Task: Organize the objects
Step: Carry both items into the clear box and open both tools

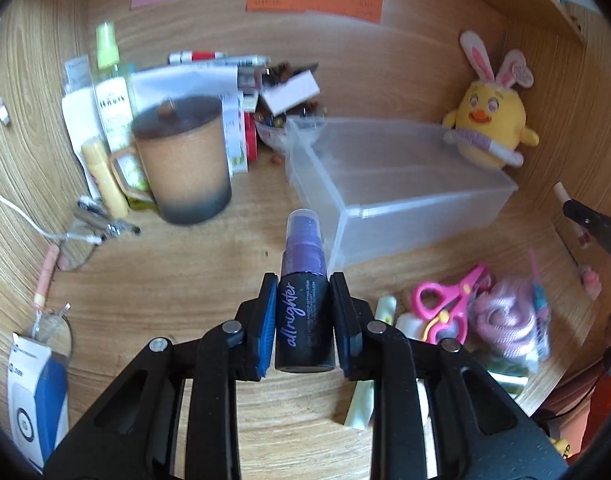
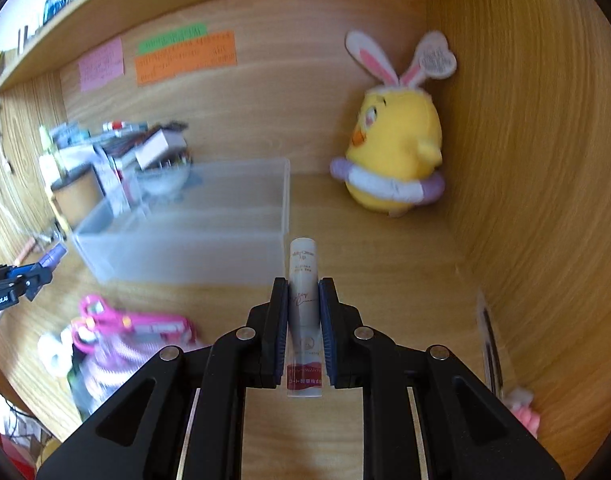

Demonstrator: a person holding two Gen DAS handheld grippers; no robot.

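Note:
My left gripper (image 1: pixel 304 286) is shut on a black spray bottle (image 1: pixel 304 320) with a purple cap, held above the wooden desk just short of the clear plastic bin (image 1: pixel 389 184). My right gripper (image 2: pixel 303 286) is shut on a white lip balm tube (image 2: pixel 304 312), held near the front right corner of the same bin (image 2: pixel 193 220). The left gripper with the bottle also shows at the left edge of the right wrist view (image 2: pixel 45 266). The right gripper's tip shows at the right edge of the left wrist view (image 1: pixel 585 220). The bin looks empty.
A lidded brown mug (image 1: pixel 181 160), bottles, pens and papers stand at the back left. A yellow chick plush (image 1: pixel 489 120) sits in the back right corner. Pink scissors (image 1: pixel 449 300) and a pink yarn bundle (image 1: pixel 505 320) lie at the front right. Glasses (image 1: pixel 81 240) and cables lie left.

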